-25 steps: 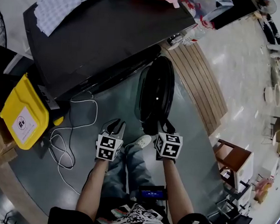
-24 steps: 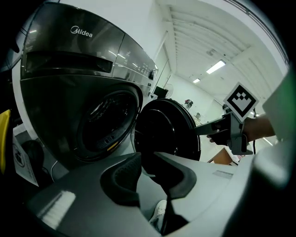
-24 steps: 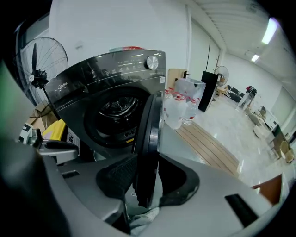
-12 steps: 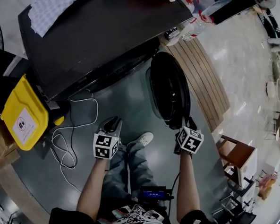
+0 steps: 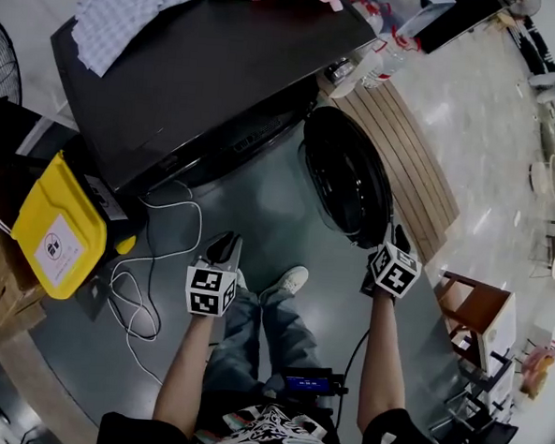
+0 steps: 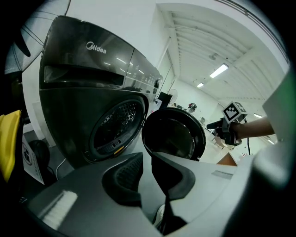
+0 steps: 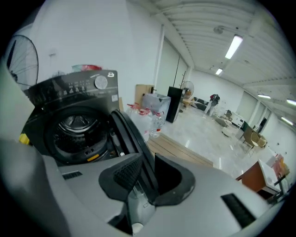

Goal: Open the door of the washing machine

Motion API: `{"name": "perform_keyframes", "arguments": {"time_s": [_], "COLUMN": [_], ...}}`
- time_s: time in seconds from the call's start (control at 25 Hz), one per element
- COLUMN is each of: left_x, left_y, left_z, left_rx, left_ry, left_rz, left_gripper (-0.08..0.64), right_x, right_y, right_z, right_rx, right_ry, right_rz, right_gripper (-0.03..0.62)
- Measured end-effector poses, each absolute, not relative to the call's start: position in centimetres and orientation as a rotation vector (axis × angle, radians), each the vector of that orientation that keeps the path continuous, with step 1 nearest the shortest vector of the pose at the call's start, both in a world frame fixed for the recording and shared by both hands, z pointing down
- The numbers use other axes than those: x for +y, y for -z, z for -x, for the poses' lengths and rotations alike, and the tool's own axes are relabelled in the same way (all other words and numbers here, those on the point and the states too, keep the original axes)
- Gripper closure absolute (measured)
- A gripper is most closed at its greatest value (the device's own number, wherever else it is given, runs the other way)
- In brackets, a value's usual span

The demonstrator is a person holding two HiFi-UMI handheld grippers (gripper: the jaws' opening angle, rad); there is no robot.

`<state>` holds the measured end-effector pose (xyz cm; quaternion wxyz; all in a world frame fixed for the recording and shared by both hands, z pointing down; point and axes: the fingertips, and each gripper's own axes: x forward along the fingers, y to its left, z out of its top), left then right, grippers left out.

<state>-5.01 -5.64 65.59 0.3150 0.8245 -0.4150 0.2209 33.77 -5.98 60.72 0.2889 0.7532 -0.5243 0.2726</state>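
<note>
Door swung wider since half a second ago: the washing machine's door (image 5: 347, 188) has come further round toward 3 o'clock, and the right gripper (image 5: 393, 238) has gone with it.
Head view: one washing machine (image 5: 202, 80) at 11 o'clock, its one door standing well clear of the front at 1 o'clock, the right gripper at the door's 5 o'clock edge, and the left gripper (image 5: 224, 244) low at 7 o'clock, apart from the machine. Left gripper view: its jaws are drawn nearly together on nothing, and the one drum opening (image 6: 113, 125) at 10 o'clock is fully uncovered. Right gripper view: its jaws are clamped on the door's rim. I judge the opening essentially done, with only the letting go left. Two grippers in all.
</note>
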Motion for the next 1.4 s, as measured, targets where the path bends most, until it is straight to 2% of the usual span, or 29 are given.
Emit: {"name": "perform_keyframes", "arguments": {"time_s": [0.08,0.16,0.52,0.68,0.88,1.16,1.4], "left_x": [-5.6,-5.3,-1.0,5.8,12.5,15.5,18.4], "left_y": [-64.3,-62.5,-47.7,-41.1,-35.0,-31.3,-32.2], "left_z": [5.4,5.5,5.9,1.2,-2.3,-1.6,-2.0], "left_rx": [-1.100,-1.112,-1.430,-1.378,-1.351,-1.524,-1.564], "left_ry": [-0.562,-0.542,-0.400,-0.249,-0.336,-0.187,-0.103], "left_rz": [-2.179,-2.192,-2.249,-2.310,-2.522,-2.424,-2.327], "left_gripper": [0.502,0.502,0.558,0.560,0.560,0.560,0.560], "right_x": [-4.8,-3.4,4.2,9.5,14.9,18.5,20.2], "right_y": [-58.3,-55.9,-45.2,-39.9,-36.3,-32.8,-31.9], "right_z": [-32.4,-30.5,-21.0,-20.1,-20.2,-20.4,-19.9], "right_rx": [-1.471,-1.589,-2.114,-2.265,-2.324,-2.378,-2.424], "right_ry": [-0.724,-0.751,-0.751,-0.673,-0.498,-0.445,-0.464], "right_rz": [-2.037,-2.032,-1.839,-1.761,-1.667,-1.664,-1.633], "right_gripper": [0.516,0.588,0.589,0.589,0.589,0.591,0.591]}}
